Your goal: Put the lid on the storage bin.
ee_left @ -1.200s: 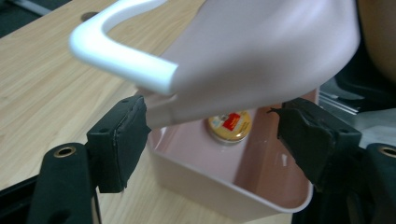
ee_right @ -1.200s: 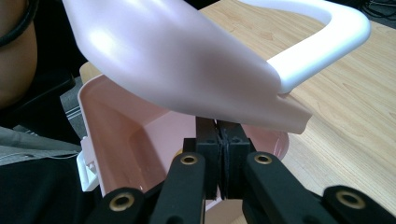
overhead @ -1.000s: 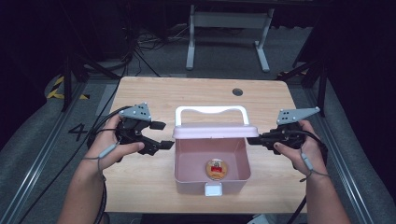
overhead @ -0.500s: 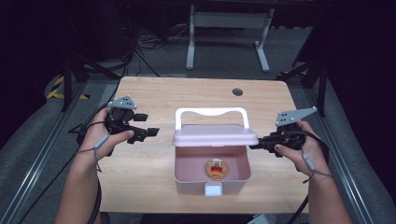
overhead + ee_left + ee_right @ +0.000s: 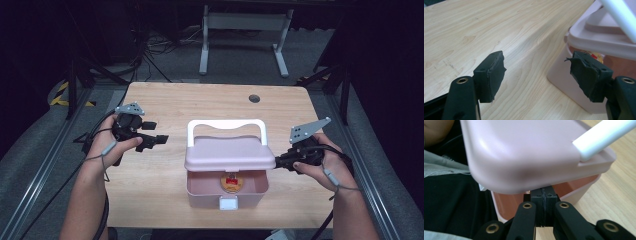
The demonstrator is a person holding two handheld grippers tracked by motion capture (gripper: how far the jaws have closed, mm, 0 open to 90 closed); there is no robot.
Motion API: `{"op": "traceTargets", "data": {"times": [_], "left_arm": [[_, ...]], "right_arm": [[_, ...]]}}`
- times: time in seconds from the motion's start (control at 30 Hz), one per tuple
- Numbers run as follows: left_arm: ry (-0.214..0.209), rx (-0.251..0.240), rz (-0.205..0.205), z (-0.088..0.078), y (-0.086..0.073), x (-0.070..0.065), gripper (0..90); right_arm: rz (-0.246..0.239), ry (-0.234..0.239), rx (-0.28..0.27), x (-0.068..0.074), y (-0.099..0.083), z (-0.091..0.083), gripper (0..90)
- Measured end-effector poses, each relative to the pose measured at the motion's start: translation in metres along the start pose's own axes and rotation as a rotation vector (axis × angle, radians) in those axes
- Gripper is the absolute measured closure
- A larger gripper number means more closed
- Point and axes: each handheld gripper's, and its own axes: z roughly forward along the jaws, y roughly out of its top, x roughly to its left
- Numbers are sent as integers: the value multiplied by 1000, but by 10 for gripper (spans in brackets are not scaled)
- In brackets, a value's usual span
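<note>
Dark room, grey floor (image 5: 240, 60), white metal stand (image 5: 244, 22) behind wooden table (image 5: 200, 105).

The left gripper (image 5: 150, 138), a black two-jaw tool held in the person's left hand (image 5: 107, 145), now sits well apart from the pale pink plastic box (image 5: 225, 192); a second ago its jaws were right beside the box's left wall, and since then it has drawn back leftward across the light wooden table (image 5: 165, 105). Its jaws stand wide apart with nothing between them.

The box's pink lid with the white handle (image 5: 230, 152) now lies lower and further forward over the box, covering more of the opening than before, though the near part is still uncovered. The right gripper (image 5: 280, 161) has come slightly inward with it, its jaws pressed together under the lid's right edge.
</note>
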Motion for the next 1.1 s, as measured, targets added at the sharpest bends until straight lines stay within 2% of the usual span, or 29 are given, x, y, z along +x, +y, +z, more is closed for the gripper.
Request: {"op": "traceTargets", "data": {"times": [0.37, 0.4, 0.9, 1.1], "left_arm": [[-2, 15, -21, 5, -4, 8, 281], [-4, 16, -35, 6, -4, 8, 281], [-2, 46, -23, 11, -5, 7, 280], [-9, 65, -19, 15, -5, 8, 279]], "right_arm": [[-33, 30, 87, 6, -1, 5, 900], [-39, 32, 93, 7, -1, 5, 900], [-101, 82, 188, 13, -2, 14, 900], [-104, 119, 227, 15, -3, 17, 900]]}}
